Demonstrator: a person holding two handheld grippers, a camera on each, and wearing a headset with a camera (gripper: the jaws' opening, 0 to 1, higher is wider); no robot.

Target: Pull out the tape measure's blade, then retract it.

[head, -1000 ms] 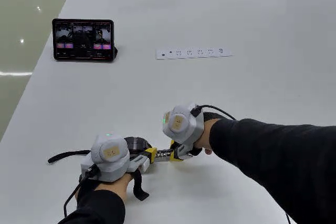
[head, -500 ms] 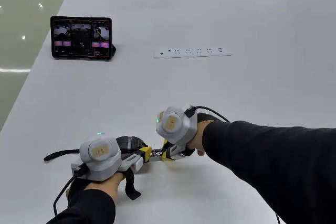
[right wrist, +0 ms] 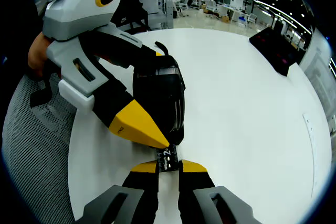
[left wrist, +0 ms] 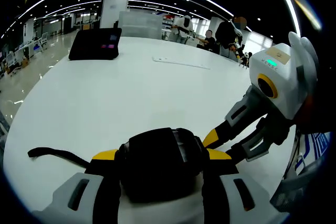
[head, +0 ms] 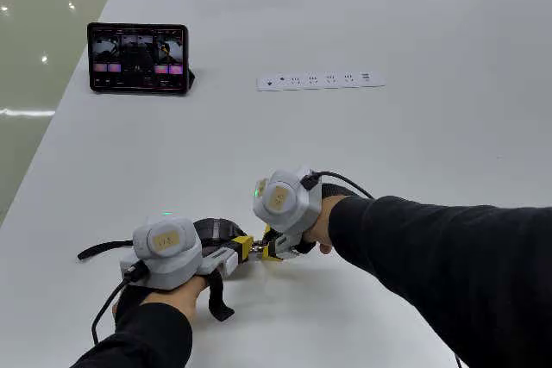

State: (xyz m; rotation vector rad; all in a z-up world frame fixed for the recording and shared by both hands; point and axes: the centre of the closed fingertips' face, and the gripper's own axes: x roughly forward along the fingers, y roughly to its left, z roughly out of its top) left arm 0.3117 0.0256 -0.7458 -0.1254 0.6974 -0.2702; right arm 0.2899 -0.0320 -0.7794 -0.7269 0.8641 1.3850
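Head view: both tools sit low over the near part of the white counter (head: 388,127), tips almost meeting.

Left tool (head: 242,247): held from below by the left hand (head: 168,299), with a dark sleeve coming up from the bottom edge. It lies nearly level with the counter, and its jaws point to the person's right. The jaws are clamped on the sides of the tape measure (left wrist: 160,163). In the left gripper view the black case sits squarely between the two yellow tips.

Right tool (right wrist: 168,167): the right arm reaches in from the right edge, its forearm angled leftwards across the counter. The right hand (head: 323,221) is wrapped round the tool body. The tool is tilted down and to the person's left, towards the case. Its jaws are pinched on the end of the blade (right wrist: 167,158). A short length of blade with black markings shows between the yellow tips and the case mouth, so only a little is drawn out.

Tape measure: it rests on the counter at the near edge, between the two tools. Its black strap (head: 103,252) trails flat on the counter to the left of the left tool.

Farther back on the counter, well apart from the work, a tablet (head: 138,58) stands propped at the left with its screen lit. A white power strip (head: 319,80) lies flat to its right.
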